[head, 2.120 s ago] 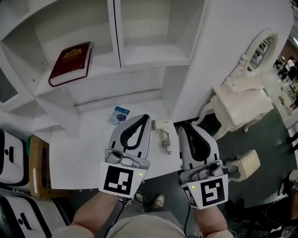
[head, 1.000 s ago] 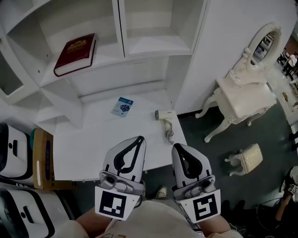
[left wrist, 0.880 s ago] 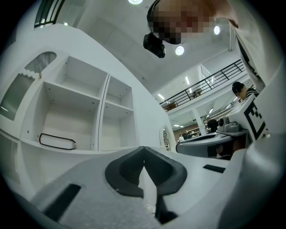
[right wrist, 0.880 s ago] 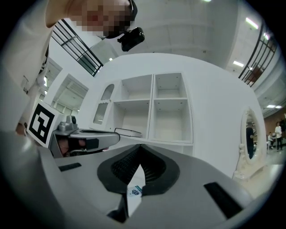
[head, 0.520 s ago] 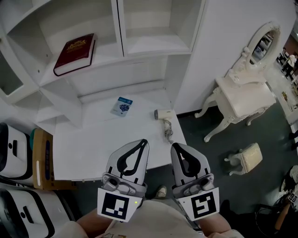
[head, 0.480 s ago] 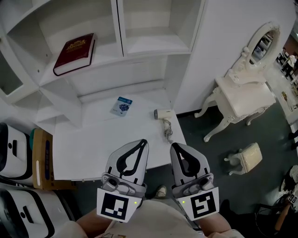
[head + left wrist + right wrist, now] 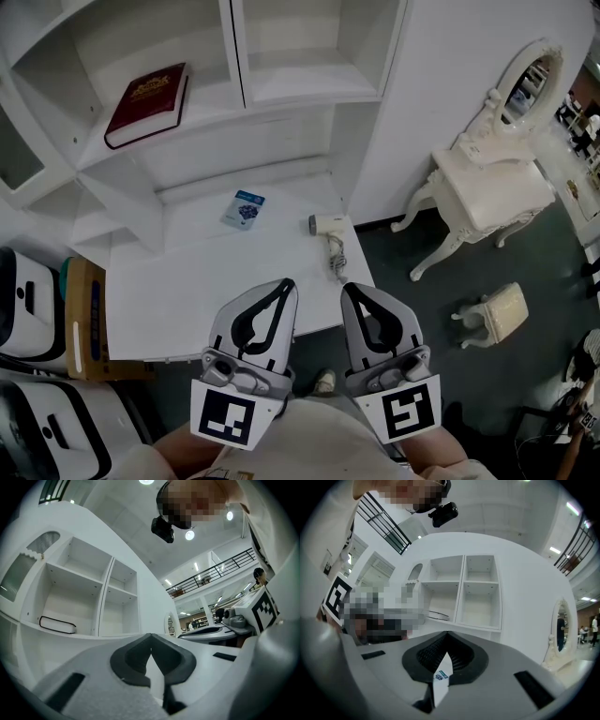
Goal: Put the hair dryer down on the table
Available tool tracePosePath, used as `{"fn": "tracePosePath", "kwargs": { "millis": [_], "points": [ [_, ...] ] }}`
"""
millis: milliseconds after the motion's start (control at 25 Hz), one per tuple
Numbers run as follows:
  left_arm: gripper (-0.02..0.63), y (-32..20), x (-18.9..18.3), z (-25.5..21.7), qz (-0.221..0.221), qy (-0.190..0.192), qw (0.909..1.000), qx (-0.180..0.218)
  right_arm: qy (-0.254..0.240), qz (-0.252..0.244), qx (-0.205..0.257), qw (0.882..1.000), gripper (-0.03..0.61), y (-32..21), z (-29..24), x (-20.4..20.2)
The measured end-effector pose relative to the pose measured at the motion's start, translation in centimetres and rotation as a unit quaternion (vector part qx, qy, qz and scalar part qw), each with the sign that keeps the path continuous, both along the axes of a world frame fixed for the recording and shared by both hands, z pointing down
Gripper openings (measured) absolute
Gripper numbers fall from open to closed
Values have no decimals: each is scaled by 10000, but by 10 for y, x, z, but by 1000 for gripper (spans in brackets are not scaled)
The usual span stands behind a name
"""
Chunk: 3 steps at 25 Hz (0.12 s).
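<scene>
- Grey-lined jaws of the right gripper (image 7: pixel 345 287) are pressed together at the tips and pinch nothing. In the right gripper view, the small gap behind the tips shows only white desk and a blue-printed card.
- The left gripper (image 7: pixel 288 281) is the same, with tips meeting and nothing between them.
- Both grippers hang side by side at the desk's near edge, close to the person's body and pointing across the desk toward the shelves.
- The hair dryer (image 7: pixel 325 225) lies on its side on the desk (image 7: pixel 169 300), close to the right edge and well apart from both grippers. Its cord (image 7: pixel 336 262) is bunched just in front of it, toward the near edge.
- The card (image 7: pixel 244 208) lies left of the dryer, and a dark red book (image 7: pixel 145 101) sits on a shelf (image 7: pixel 112 164) above. A white dressing table (image 7: pixel 487 178) stands on the floor to the right.
- The placing looks finished, so only a clean retreat seems to remain. Doing that well means keeping the right gripper high and clear of the cord, because a snag could drag the dryer off the nearby edge.
- About two seconds ago, both grippers reached well over the desk, with the dryer just between their tips. They have since pulled back to the near edge.
- The dryer, cord and card lie as they did then.
</scene>
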<state>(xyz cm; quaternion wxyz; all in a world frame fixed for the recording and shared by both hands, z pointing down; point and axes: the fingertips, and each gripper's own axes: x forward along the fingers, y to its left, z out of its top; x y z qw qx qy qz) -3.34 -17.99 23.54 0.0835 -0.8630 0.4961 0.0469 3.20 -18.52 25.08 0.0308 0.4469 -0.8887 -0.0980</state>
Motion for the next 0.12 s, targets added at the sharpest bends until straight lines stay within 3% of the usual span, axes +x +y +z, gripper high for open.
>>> {"fn": "tracePosePath", "kwargs": {
  "millis": [120],
  "points": [
    [14,-1,1,-1,6,1,10000,9,-51,6,65,10000,18,-1,-4,0]
  ]
}}
